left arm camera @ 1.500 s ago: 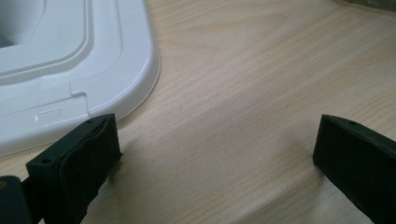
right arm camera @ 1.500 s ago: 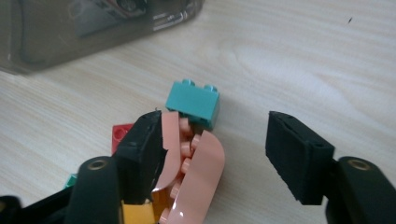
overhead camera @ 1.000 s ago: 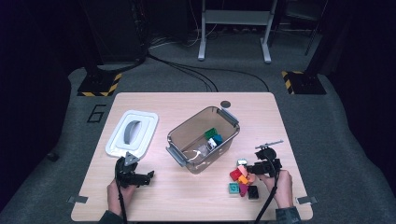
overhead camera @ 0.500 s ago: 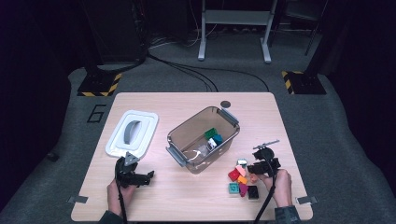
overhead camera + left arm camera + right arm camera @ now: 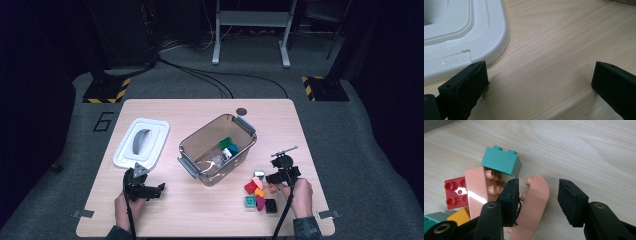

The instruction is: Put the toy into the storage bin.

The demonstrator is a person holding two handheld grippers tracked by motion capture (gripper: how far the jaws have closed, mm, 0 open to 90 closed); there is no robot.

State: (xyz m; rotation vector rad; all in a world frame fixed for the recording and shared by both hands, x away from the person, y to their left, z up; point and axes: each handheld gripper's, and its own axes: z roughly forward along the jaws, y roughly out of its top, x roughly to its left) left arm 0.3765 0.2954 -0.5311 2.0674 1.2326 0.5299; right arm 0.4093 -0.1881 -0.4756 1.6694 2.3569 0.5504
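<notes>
At the left edge of the high view we read a large "6" [image 5: 102, 121] marked on the grey floor beside the table [image 5: 200, 220], the only writing we can make out; the white lid [image 5: 141, 142] lies left of centre, and below it our left gripper [image 5: 159, 190] rests low over bare wood with its jaws spread wide and nothing between them. At the centre stands the clear bin [image 5: 218, 148] holding a few bricks. At lower right our right gripper [image 5: 537, 196] sits at the brick pile [image 5: 259, 192]; its jaws have just been opening and now stand partly apart around the curved pink brick [image 5: 534, 207], the left pad against it and the right pad clear, beside the teal brick [image 5: 501, 161] and red brick [image 5: 455, 192].
</notes>
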